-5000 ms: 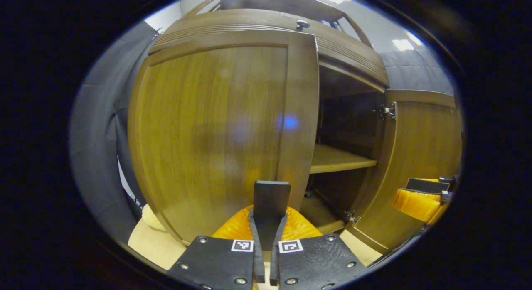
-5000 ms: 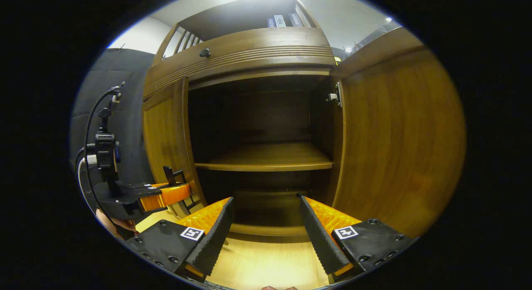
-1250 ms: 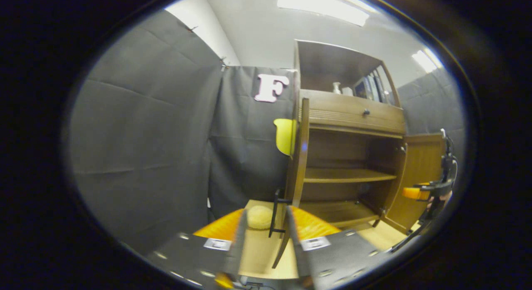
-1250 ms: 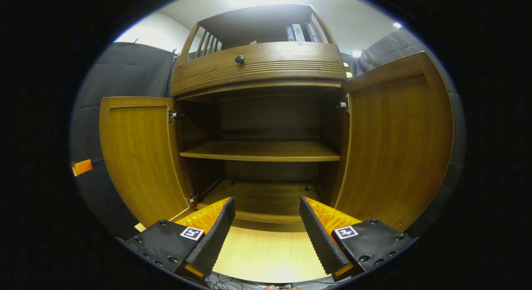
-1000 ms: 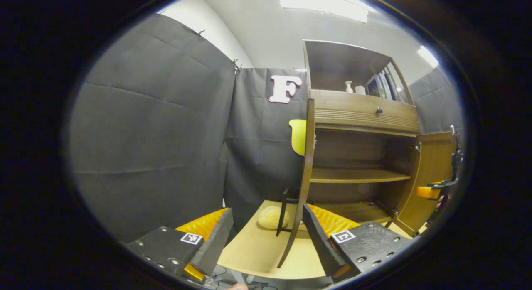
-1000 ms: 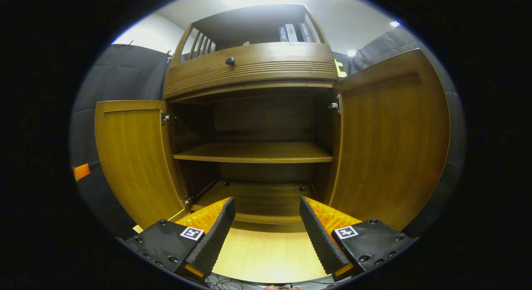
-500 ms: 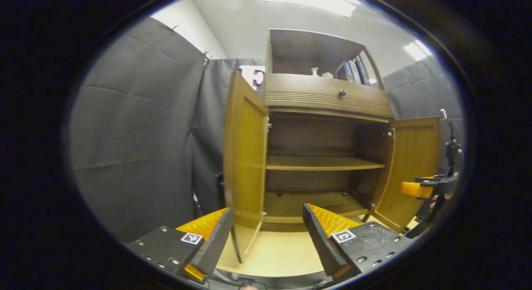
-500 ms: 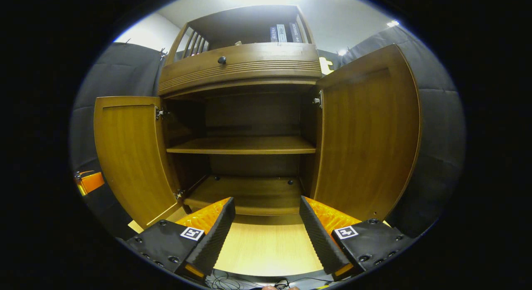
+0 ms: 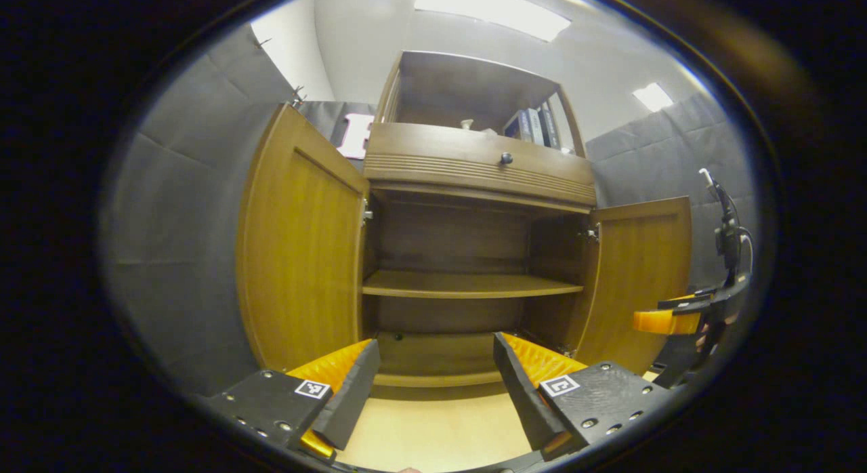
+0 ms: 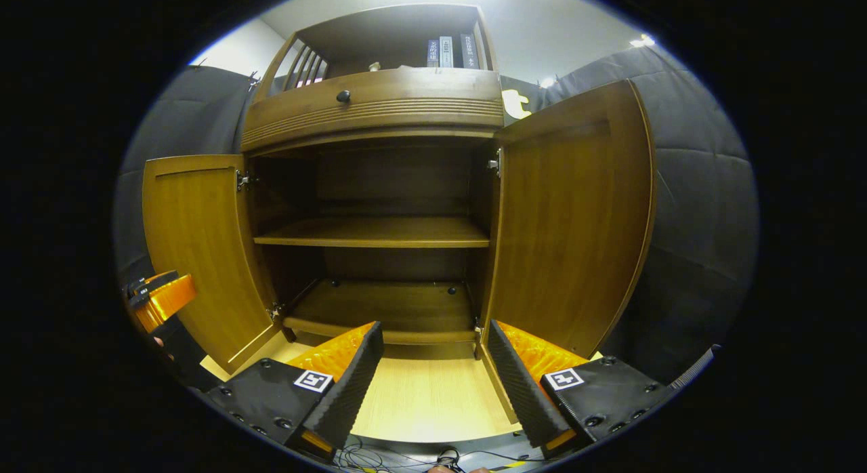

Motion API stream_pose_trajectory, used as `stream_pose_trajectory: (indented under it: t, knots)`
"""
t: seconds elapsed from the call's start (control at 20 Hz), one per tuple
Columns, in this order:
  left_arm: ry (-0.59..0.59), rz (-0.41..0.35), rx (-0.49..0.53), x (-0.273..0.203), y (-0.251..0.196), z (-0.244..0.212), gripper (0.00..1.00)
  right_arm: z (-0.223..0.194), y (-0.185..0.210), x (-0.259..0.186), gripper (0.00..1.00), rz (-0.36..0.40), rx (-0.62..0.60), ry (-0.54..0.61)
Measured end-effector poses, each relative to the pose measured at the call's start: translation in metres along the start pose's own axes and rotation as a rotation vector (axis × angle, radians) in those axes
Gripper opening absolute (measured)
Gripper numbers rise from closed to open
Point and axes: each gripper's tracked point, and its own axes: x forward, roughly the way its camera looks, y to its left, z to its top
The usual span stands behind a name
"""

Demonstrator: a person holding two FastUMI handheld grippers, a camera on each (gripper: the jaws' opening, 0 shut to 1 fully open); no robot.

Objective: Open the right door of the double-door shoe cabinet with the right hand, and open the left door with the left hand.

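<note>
Two doors are seen swung wide on the shoe cabinet [image 10: 379, 114]: the left door [image 9: 298, 249] and the right door [image 10: 569, 222], each hinged outward from the frame. One shelf [image 10: 372, 232] is seen inside, with one bottom board [image 10: 386, 307] beneath it. One knob [image 10: 343, 95] is counted on the drawer front above. Three books [image 10: 447, 51] are stood up top. The left gripper [image 9: 433, 364] is held spread, nothing between its fingers; the right gripper [image 10: 433, 364] is likewise parted and empty, both before the cabinet.
</note>
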Motion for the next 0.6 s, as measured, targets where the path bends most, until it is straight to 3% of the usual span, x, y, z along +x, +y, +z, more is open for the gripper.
stream_pose_trajectory:
  t: [0.05,0.1,0.3,0.6]
  knots:
    - [0.001,-0.009,0.005,0.002,-0.001,0.0,0.98,0.005,-0.001,-0.001,0.98,-0.008,-0.002,-0.013]
    - [-0.001,-0.012,0.013,0.004,-0.001,0.0,0.98,0.01,-0.002,-0.001,0.92,-0.01,-0.006,-0.025]
    - [0.011,-0.05,0.016,0.009,-0.008,-0.007,0.99,0.008,-0.011,0.002,0.94,-0.024,-0.024,-0.06]
    - [0.004,0.029,-0.02,0.016,-0.022,0.011,0.98,0.0,0.002,0.011,0.99,0.132,-0.024,-0.058]
